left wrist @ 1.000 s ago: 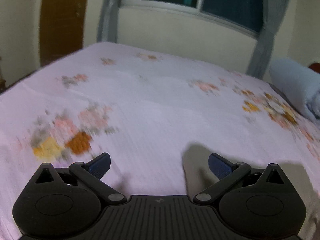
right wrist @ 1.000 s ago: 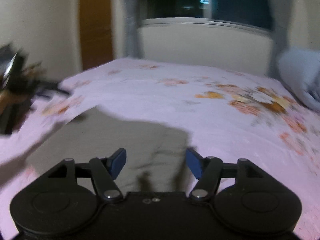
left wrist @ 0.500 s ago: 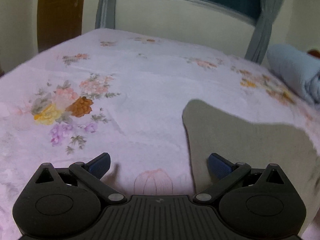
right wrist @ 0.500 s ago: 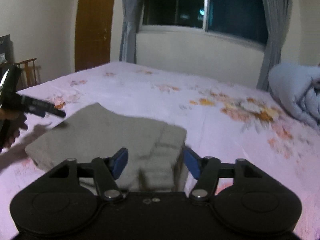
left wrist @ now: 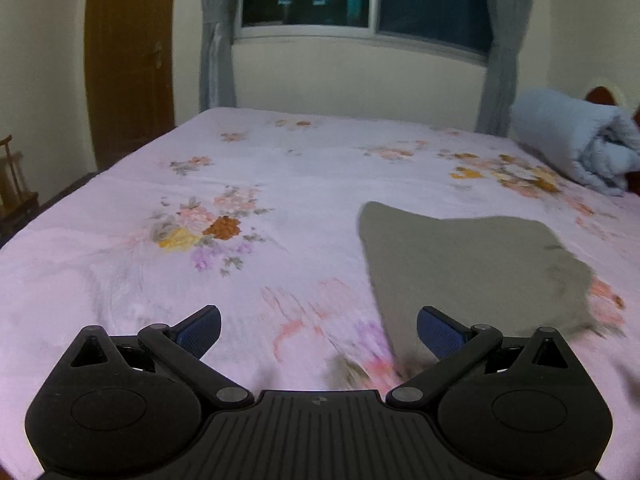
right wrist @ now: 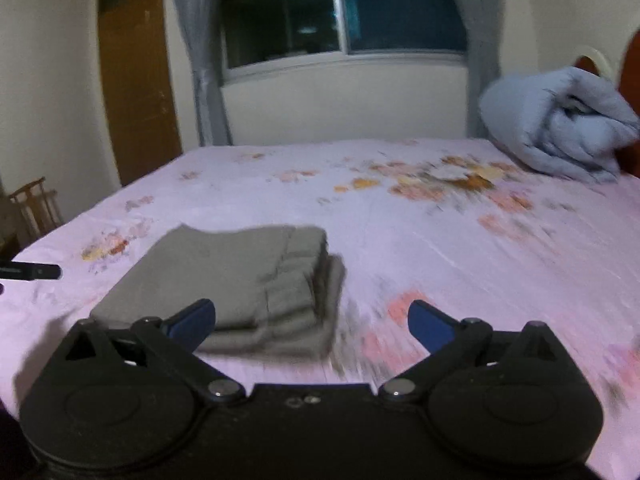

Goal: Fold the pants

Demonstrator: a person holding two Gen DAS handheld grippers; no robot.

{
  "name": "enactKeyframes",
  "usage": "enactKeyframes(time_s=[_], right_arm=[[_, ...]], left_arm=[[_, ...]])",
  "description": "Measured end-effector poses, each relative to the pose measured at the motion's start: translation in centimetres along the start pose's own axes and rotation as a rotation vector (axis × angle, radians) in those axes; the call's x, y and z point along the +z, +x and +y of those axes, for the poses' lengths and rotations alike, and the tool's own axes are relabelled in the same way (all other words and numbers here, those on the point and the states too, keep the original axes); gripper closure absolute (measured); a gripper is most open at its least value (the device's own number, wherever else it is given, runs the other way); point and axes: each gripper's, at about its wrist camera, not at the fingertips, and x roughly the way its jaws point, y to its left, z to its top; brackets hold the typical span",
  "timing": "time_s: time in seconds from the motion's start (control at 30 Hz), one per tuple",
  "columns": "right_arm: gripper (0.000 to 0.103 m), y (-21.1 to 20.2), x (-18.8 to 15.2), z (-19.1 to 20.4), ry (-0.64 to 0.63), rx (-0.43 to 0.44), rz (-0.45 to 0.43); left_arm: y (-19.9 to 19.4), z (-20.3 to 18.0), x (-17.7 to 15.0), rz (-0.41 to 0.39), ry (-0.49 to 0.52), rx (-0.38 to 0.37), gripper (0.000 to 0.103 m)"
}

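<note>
Grey-olive pants lie folded in a flat stack on the pink flowered bed sheet. In the left wrist view the pants lie ahead and to the right. My left gripper is open and empty, held above the sheet just left of the pants. My right gripper is open and empty, held above the near right edge of the stack. A tip of the left gripper shows at the left edge of the right wrist view.
A rolled light-blue duvet lies at the bed's far right, also in the left wrist view. A window with grey curtains and a wooden door stand behind the bed. A wooden chair stands at left.
Both grippers have pulled back and risen from the pants, so more of the bed and room shows. The folded stack stays on the sheet. Both stay open.
</note>
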Motion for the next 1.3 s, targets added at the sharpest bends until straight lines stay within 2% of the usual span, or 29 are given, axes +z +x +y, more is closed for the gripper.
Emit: enactKeyframes(time_s=[0.07, 0.2, 0.3, 0.37, 0.43, 0.53, 0.6, 0.7, 0.87, 1.07, 1.3], right_arm=[[0.006, -2.5, -1.1, 0.3, 0.018, 0.021, -0.050], [0.006, -5.7, -3.9, 0.7, 0.063, 0.030, -0.063], [0.006, -8.1, -5.5, 1.9, -0.010, -0.003, -0.127], [0.006, -9.2, -5.4, 2.8, -0.048, -0.040, -0.167], [0.006, -9.6, -5.4, 3.5, -0.044, -0.044, -0.156], [0.006, -9.6, -6.5, 4.2, -0.040, -0.008, -0.108], [0.006, -9.4, -6.3, 4.9, -0.074, -0.019, -0.107], [0.006, -9.0, -6.2, 5.6, -0.076, -0.020, -0.099], [0.006, -8.8, -6.7, 6.3, -0.095, -0.034, -0.104], [0.006, -9.5, -6.6, 6.2, -0.083, -0.039, -0.174], [0.006, -9.6, -6.6, 6.2, -0.087, -0.038, -0.166]], left_arm=[[-2.5, -0.4, -1.2, -0.024, 0.014, -0.006, 0.000], [-7.0, -1.0, -3.9, -0.058, 0.058, -0.038, 0.000], [-9.6, -1.5, -5.6, -0.096, 0.075, -0.047, 0.000], [-11.0, -1.9, -7.0, -0.105, 0.091, -0.052, 0.000], [-11.8, -2.2, -8.6, -0.105, 0.092, -0.042, 0.000], [-11.9, -2.2, -10.3, -0.073, 0.091, -0.017, 0.000], [-12.7, -2.1, -9.9, -0.118, 0.082, -0.035, 0.000], [-12.8, -2.3, -10.3, -0.119, 0.092, -0.035, 0.000], [-12.2, -2.6, -10.3, -0.104, 0.097, -0.033, 0.000], [-11.7, -2.5, -10.3, -0.100, 0.078, -0.045, 0.000], [-11.7, -2.6, -10.3, -0.099, 0.079, -0.043, 0.000]])
